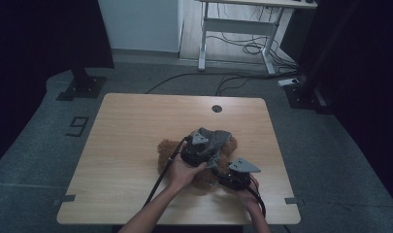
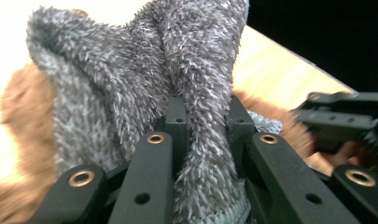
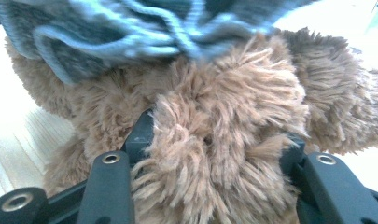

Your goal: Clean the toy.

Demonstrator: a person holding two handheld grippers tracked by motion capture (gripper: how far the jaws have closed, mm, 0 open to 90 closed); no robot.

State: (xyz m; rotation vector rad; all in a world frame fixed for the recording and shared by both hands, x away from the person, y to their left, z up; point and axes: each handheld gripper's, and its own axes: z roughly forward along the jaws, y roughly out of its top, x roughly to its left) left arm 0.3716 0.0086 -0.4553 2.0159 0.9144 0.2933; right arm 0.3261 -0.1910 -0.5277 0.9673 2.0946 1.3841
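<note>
A brown plush toy [image 1: 163, 147] lies on the wooden table [image 1: 126, 126], right of centre and near the front. A grey fuzzy knitted piece [image 1: 219, 138] is draped over its far side. My left gripper [image 1: 211, 147] is shut on a fold of this grey fuzzy piece [image 2: 130, 70], which runs up between the jaws of my left gripper [image 2: 205, 112]. My right gripper [image 1: 218, 171] sits just to the right of it, nearer the table's front. In its own view my right gripper [image 3: 214, 140] is shut on a tuft-covered limb of the plush toy [image 3: 233, 84], under the grey piece [image 3: 130, 28].
A round cable hole [image 1: 217, 108] sits near the table's far edge. Black cables trail from both grippers toward the front edge. On the floor beyond stand a white desk frame [image 1: 242, 24] with loose cables and two black stand bases [image 1: 82, 87].
</note>
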